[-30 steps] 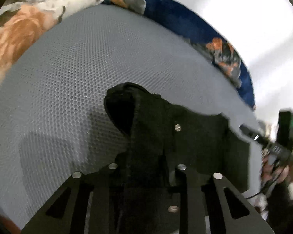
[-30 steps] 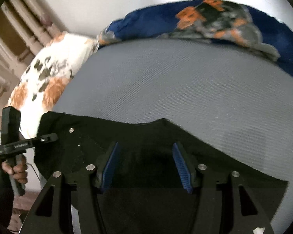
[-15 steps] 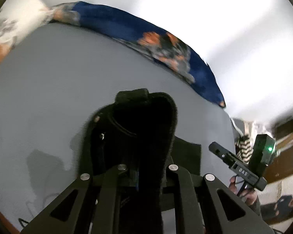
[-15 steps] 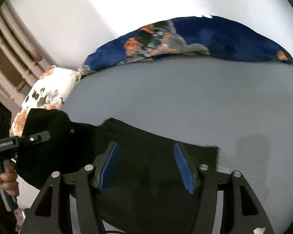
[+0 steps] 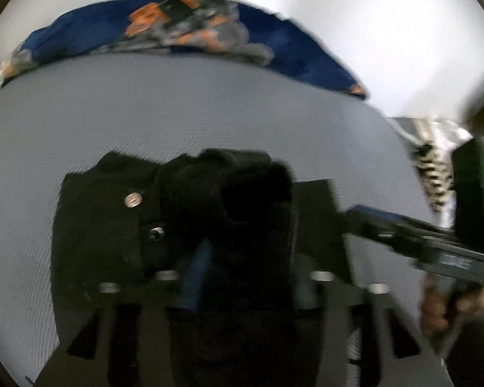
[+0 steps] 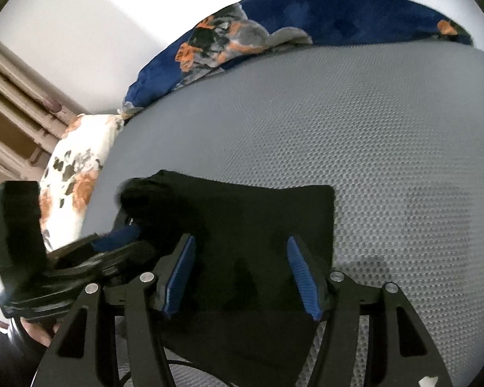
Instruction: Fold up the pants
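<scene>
The black pants (image 6: 258, 219) lie on the grey mesh mattress (image 6: 371, 129). My left gripper (image 5: 242, 258) is shut on a bunched part of the pants (image 5: 235, 193), held over the flat part; silver buttons (image 5: 133, 199) show on the cloth. In the right wrist view the left gripper (image 6: 119, 235) comes in from the left with that fold. My right gripper (image 6: 240, 258) is open, its blue pads (image 6: 298, 274) apart just above the flat pants, holding nothing.
A dark blue floral blanket (image 6: 306, 22) lies along the mattress's far edge by the white wall. A white floral pillow (image 6: 77, 174) sits at the left. Striped cloth (image 5: 432, 174) lies off the mattress's right side.
My left gripper has carried its held part of the pants to the right, over the flat part and close to my right gripper. My right gripper has stayed open above the cloth.
</scene>
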